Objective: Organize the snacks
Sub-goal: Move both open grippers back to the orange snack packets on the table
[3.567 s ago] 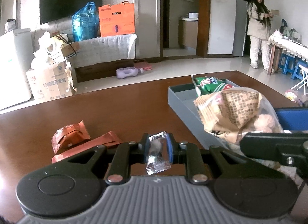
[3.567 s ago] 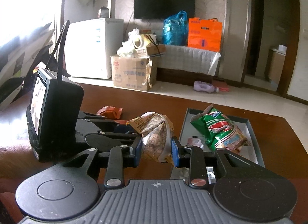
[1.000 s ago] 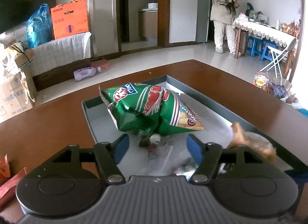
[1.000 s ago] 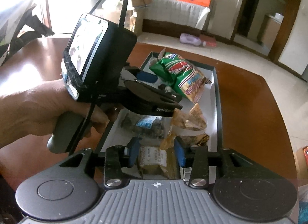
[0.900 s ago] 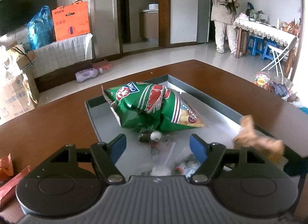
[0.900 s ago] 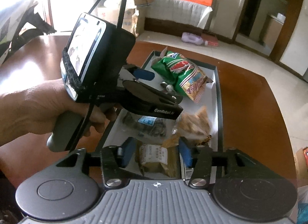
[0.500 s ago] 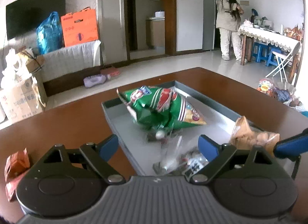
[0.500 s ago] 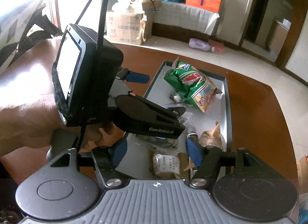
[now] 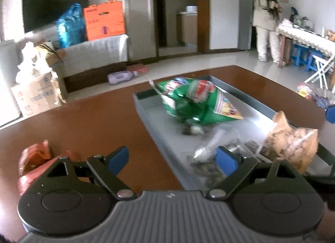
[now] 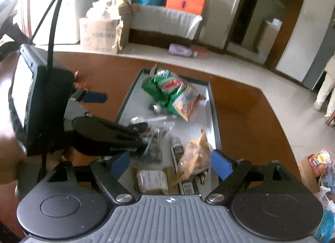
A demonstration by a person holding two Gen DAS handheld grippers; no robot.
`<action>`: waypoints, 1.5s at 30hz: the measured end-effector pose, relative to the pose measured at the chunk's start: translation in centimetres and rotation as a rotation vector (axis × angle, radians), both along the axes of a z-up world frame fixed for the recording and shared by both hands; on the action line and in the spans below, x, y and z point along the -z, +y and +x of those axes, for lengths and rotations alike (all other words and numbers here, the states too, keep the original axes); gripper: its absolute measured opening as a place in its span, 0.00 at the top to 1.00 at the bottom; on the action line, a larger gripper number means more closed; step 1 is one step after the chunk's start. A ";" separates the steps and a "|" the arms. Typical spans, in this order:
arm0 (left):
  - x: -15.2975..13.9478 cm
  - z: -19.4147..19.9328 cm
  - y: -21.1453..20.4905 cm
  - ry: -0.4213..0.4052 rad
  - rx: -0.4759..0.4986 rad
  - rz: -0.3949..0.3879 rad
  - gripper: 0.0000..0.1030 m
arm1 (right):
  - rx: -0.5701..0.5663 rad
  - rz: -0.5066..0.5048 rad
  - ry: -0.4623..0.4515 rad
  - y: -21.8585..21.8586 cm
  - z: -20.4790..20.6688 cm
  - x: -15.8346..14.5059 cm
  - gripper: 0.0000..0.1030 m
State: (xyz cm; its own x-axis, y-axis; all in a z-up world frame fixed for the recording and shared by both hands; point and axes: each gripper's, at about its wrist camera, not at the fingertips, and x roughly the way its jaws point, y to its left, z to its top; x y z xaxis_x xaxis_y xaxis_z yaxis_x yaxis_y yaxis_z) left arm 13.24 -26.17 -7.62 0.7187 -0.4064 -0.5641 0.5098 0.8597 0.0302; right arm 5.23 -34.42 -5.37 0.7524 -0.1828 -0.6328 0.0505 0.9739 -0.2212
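Orange wrappers [image 9: 34,160] lie on the brown surface [image 9: 94,121] at nine o'clock of the grey tray [image 9: 159,138]. Left gripper [image 9: 172,159] gapes empty, as does the right gripper [image 10: 170,162]; swing left, approach low, pinch one wrapper's edge.

Left gripper [image 9: 172,159]: jaws spread wide, nothing between them. The blue-padded fingers [image 9: 118,159] sit at the lower centre of the left wrist frame, pointing toward the upper centre. In the right wrist frame the same unit appears at mid-left, with one blue fingertip projecting rightward.

Right gripper [image 10: 170,163]: jaws spread wide, nothing between them. Its blue fingers [image 10: 220,164] occupy the lower centre of the frame, angled slightly downward.
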 end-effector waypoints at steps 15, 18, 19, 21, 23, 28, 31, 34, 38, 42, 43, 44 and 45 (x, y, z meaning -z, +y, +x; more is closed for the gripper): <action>-2.5 2.8 14.5 -0.054 -0.190 0.011 0.12 | -0.186 0.172 -0.103 7.8 4.3 -1.4 0.29; -2.4 4.4 18.0 -0.061 -0.255 0.020 0.12 | -0.204 0.192 -0.101 9.9 5.9 -0.7 0.30; -2.5 5.1 19.2 -0.067 -0.275 0.024 0.12 | -0.207 0.199 -0.098 10.5 6.4 -0.5 0.30; -2.6 6.5 21.2 -0.065 -0.318 0.020 0.12 | -0.204 0.200 -0.091 11.3 7.1 0.0 0.30; -2.8 8.1 22.9 -0.055 -0.366 -0.016 0.12 | -0.194 0.179 -0.083 12.0 7.6 0.3 0.29; -2.3 11.7 24.1 -0.038 -0.403 -0.015 0.12 | -0.171 0.143 -0.062 12.5 8.5 1.2 0.28; -1.3 13.4 23.4 -0.044 -0.395 0.041 0.12 | -0.145 0.144 -0.055 12.1 9.3 1.7 0.28; 0.2 14.6 22.7 -0.005 -0.367 0.066 0.16 | -0.128 0.142 -0.062 12.1 10.6 2.2 0.28; 1.0 15.4 22.0 0.055 -0.316 0.040 0.22 | -0.108 0.118 -0.054 12.3 12.9 3.2 0.28; 1.3 15.2 21.7 0.089 -0.248 0.009 0.23 | -0.099 0.065 -0.006 13.3 14.3 4.7 0.28; 1.3 15.0 21.5 0.096 -0.233 0.009 0.23 | -0.093 0.053 0.006 13.4 14.5 4.9 0.28; 1.3 14.8 21.3 0.101 -0.215 0.013 0.23 | -0.086 0.049 0.016 13.4 14.6 5.1 0.28; 1.3 14.4 21.2 0.104 -0.204 0.012 0.23 | -0.083 0.057 0.026 13.4 14.6 5.3 0.28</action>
State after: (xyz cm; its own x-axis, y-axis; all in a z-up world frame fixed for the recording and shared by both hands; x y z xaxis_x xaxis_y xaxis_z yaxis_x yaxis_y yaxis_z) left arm 27.62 -4.97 -8.90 0.7229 -0.2516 -0.6435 0.3268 0.9451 -0.0023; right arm 19.83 -20.98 -10.64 0.7469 -0.0837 -0.6597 -0.0355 0.9856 -0.1653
